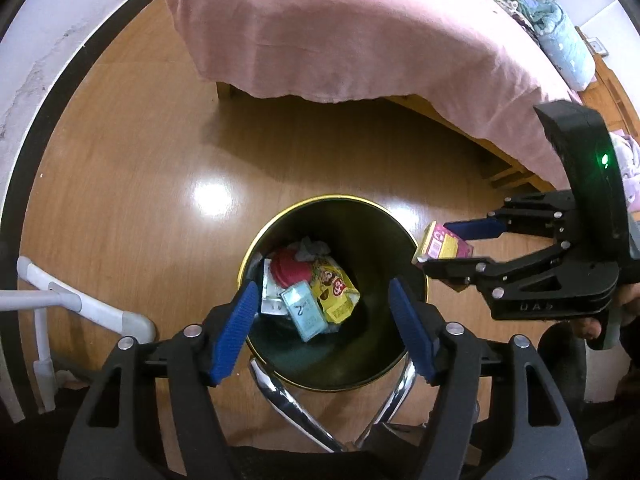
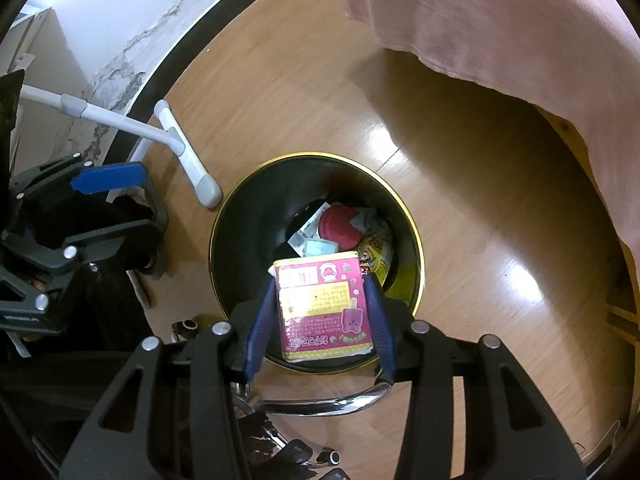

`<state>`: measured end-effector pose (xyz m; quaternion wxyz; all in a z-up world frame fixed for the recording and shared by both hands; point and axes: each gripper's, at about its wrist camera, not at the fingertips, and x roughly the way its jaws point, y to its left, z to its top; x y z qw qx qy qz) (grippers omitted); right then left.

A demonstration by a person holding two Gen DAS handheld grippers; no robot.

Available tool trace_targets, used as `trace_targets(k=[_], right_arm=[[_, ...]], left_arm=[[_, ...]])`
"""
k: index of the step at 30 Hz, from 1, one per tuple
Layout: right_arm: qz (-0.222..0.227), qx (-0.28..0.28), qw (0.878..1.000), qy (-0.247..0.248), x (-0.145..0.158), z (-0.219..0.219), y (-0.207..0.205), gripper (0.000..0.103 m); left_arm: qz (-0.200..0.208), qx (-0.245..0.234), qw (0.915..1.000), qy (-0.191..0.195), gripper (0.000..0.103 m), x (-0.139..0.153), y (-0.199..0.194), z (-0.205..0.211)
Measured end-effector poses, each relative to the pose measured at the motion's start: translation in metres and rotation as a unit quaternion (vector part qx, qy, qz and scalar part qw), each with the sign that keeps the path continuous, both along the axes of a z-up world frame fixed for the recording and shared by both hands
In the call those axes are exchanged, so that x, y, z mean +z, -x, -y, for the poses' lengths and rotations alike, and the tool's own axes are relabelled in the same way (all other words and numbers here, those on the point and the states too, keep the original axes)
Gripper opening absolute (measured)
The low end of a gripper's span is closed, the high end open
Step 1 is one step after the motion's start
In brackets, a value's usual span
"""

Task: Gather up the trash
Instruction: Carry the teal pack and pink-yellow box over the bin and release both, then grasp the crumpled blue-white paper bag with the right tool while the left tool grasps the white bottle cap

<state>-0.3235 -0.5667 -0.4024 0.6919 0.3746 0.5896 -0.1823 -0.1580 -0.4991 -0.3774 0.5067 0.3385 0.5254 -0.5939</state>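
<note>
A black trash bin with a gold rim (image 1: 416, 268) (image 2: 414, 232) stands on the wooden floor and holds several wrappers, among them a yellow snack bag (image 1: 334, 290), a pale blue pack (image 1: 304, 312) and a red lid (image 2: 340, 226). My right gripper (image 2: 322, 314) (image 1: 452, 246) is shut on a pink and yellow carton (image 2: 324, 304) (image 1: 442, 244), held over the bin's near edge in the right wrist view and beside its right rim in the left wrist view. My left gripper (image 1: 324, 332) is open and empty above the bin's near side.
A bed with a pink sheet (image 1: 360, 28) (image 2: 520, 28) stands beyond the bin. A white tubular frame (image 1: 80, 304) (image 2: 180, 148) stands left by the wall. Chrome chair legs (image 1: 288, 404) (image 2: 320, 404) lie just in front of the bin.
</note>
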Motion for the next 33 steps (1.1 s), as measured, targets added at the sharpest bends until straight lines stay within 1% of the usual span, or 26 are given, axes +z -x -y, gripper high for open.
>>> trace_targets(k=[1, 2, 3, 4, 6, 8, 10, 12, 14, 15, 17, 18, 20, 22, 23, 24, 25, 26, 27, 28, 29, 30, 31, 32, 33], right_arm=[[0.001, 0.000, 1.000, -0.001, 0.000, 0.000, 0.000, 0.054], [0.001, -0.001, 1.000, 0.001, 0.001, 0.000, 0.000, 0.064], [0.001, -0.002, 1.000, 0.005, 0.002, -0.002, 0.000, 0.067], [0.002, -0.001, 1.000, 0.007, 0.003, -0.002, 0.000, 0.067], [0.001, 0.000, 1.000, 0.008, 0.005, -0.003, -0.001, 0.067], [0.002, -0.002, 1.000, 0.017, 0.010, 0.001, -0.001, 0.067], [0.003, -0.011, 0.999, 0.038, 0.021, 0.010, 0.003, 0.067], [0.005, -0.024, 0.997, 0.069, 0.040, 0.020, 0.007, 0.067], [0.009, -0.032, 0.992, 0.118, 0.070, 0.032, 0.010, 0.067], [0.012, -0.035, 0.989, 0.142, 0.088, 0.037, 0.011, 0.067], [0.022, -0.037, 0.981, 0.190, 0.129, 0.045, 0.006, 0.067], [0.034, -0.035, 0.976, 0.214, 0.158, 0.045, -0.001, 0.067], [0.066, -0.017, 0.969, 0.237, 0.198, 0.038, -0.021, 0.069], [0.114, 0.024, 0.959, 0.259, 0.244, 0.015, -0.056, 0.070], [0.140, 0.054, 0.953, 0.264, 0.264, -0.002, -0.079, 0.071], [0.168, 0.088, 0.946, 0.262, 0.282, -0.022, -0.104, 0.071], [0.188, 0.114, 0.941, 0.257, 0.293, -0.038, -0.124, 0.071], [0.209, 0.146, 0.935, 0.246, 0.304, -0.058, -0.147, 0.071], [0.229, 0.180, 0.928, 0.232, 0.314, -0.081, -0.172, 0.071], [0.250, 0.219, 0.918, 0.215, 0.323, -0.109, -0.201, 0.071], [0.265, 0.248, 0.910, 0.201, 0.329, -0.133, -0.223, 0.071], [0.281, 0.288, 0.897, 0.180, 0.336, -0.167, -0.254, 0.071], [0.289, 0.312, 0.889, 0.168, 0.339, -0.189, -0.272, 0.071], [0.296, 0.340, 0.878, 0.159, 0.342, -0.215, -0.290, 0.071], [0.301, 0.370, 0.865, 0.158, 0.346, -0.243, -0.309, 0.071]], left_arm=[[0.001, 0.002, 1.0000, 0.004, 0.071, 0.002, -0.001, 0.000], [0.002, 0.004, 1.0000, 0.007, 0.074, 0.004, -0.002, 0.000], [0.004, 0.008, 0.9998, 0.015, 0.076, 0.008, -0.004, 0.001], [0.007, 0.010, 0.9998, 0.018, 0.078, 0.011, -0.004, 0.002], [0.017, 0.008, 0.9994, 0.027, 0.079, 0.020, -0.005, 0.005], [0.039, 0.000, 0.9984, 0.042, 0.081, 0.034, -0.005, 0.010], [0.077, -0.014, 0.9946, 0.069, 0.084, 0.060, -0.002, 0.016], [0.113, -0.029, 0.9872, 0.109, 0.086, 0.097, 0.002, 0.020], [0.142, -0.036, 0.9793, 0.140, 0.089, 0.129, 0.004, 0.020], [0.157, -0.039, 0.9737, 0.160, 0.089, 0.152, 0.006, 0.017], [0.190, -0.035, 0.9609, 0.199, 0.090, 0.202, 0.005, 0.003], [0.197, -0.027, 0.9576, 0.208, 0.091, 0.219, 0.002, -0.006], [0.216, 0.014, 0.9483, 0.233, 0.093, 0.266, -0.014, -0.039], [0.226, 0.052, 0.9418, 0.243, 0.093, 0.296, -0.035, -0.074], [0.238, 0.081, 0.9357, 0.248, 0.093, 0.312, -0.053, -0.102], [0.248, 0.102, 0.9306, 0.249, 0.093, 0.321, -0.066, -0.121], [0.262, 0.132, 0.9230, 0.249, 0.093, 0.330, -0.086, -0.149], [0.274, 0.160, 0.9162, 0.245, 0.093, 0.337, -0.103, -0.173], [0.289, 0.198, 0.9072, 0.233, 0.093, 0.342, -0.125, -0.204], [0.298, 0.235, 0.8986, 0.220, 0.093, 0.346, -0.147, -0.235], [0.309, 0.279, 0.8863, 0.202, 0.093, 0.349, -0.170, -0.273], [0.320, 0.307, 0.8763, 0.189, 0.093, 0.350, -0.183, -0.296], [0.334, 0.341, 0.8620, 0.170, 0.093, 0.350, -0.199, -0.328], [0.343, 0.366, 0.8512, 0.154, 0.093, 0.349, -0.210, -0.354], [0.347, 0.396, 0.8393, 0.136, 0.093, 0.346, -0.223, -0.386]])
